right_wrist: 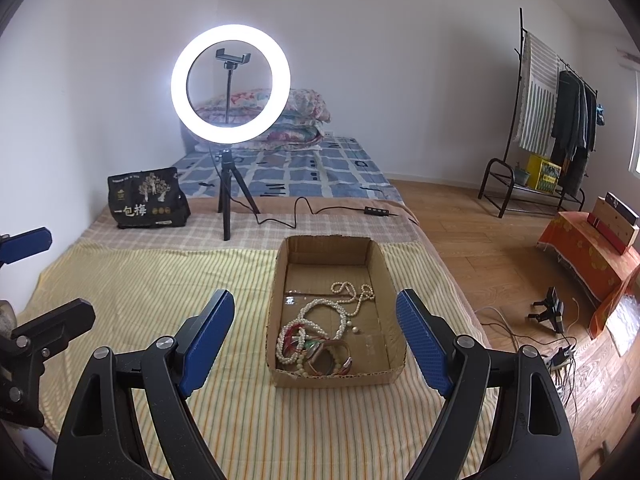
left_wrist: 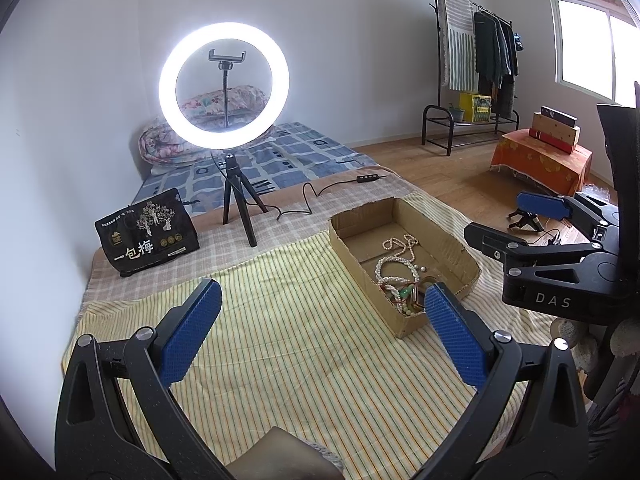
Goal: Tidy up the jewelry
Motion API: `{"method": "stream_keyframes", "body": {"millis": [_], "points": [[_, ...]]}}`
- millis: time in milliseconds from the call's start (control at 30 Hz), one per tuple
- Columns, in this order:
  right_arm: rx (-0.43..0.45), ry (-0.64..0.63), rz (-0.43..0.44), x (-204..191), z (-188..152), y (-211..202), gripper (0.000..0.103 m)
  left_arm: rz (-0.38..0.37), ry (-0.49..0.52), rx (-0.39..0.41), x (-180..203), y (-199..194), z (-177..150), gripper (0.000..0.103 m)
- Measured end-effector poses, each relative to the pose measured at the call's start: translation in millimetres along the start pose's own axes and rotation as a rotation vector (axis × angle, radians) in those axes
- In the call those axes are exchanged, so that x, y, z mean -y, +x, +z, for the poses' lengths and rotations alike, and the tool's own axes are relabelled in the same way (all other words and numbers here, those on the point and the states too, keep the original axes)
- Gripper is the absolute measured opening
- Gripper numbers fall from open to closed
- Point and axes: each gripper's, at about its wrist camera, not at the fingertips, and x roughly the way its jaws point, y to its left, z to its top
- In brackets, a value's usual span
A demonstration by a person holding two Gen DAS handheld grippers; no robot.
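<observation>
A shallow cardboard box [right_wrist: 282,276] lies on the striped yellow cloth [right_wrist: 160,288]. Inside it lies a tangle of jewelry [right_wrist: 316,340]: white pearl strands, red and green bead pieces and bangles at the near end. My right gripper [right_wrist: 316,332] is open and empty, held above the near end of the box. My left gripper [left_wrist: 322,320] is open and empty, over the cloth to the left of the box [left_wrist: 348,236]; the jewelry [left_wrist: 396,276] shows between its fingers and the box's far wall. The right gripper also shows at the right of the left wrist view [left_wrist: 516,220].
A lit ring light [right_wrist: 231,84] on a small tripod stands behind the box, its cable [right_wrist: 304,208] trailing right. A black printed bag [right_wrist: 148,200] sits back left. The bed's right edge drops to a wooden floor [right_wrist: 480,248] with cables and a small tripod.
</observation>
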Motion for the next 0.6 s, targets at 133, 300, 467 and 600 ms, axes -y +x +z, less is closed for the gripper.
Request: {"method": "stream_keyframes", "body": {"millis": [133, 300, 467, 600], "points": [[0.001, 0.0, 0.0, 0.0, 0.2, 0.2, 0.083, -0.003, 0.006, -0.002, 1.8, -0.2, 0.3, 0.103], [0.0, 0.0, 0.0, -0.3, 0.2, 0.4, 0.083, -0.01, 0.005, -0.007, 2.0, -0.3, 0.7, 0.103], [-0.002, -0.003, 0.0, 0.6, -1.3, -0.9, 0.083, -0.011, 0.002, -0.002, 1.7, -1.1, 0.6, 0.103], [-0.004, -0.006, 0.0, 0.3, -2.1, -1.5, 0.083, -0.009, -0.001, 0.0, 1.1, -1.2, 0.8, 0.103]]}}
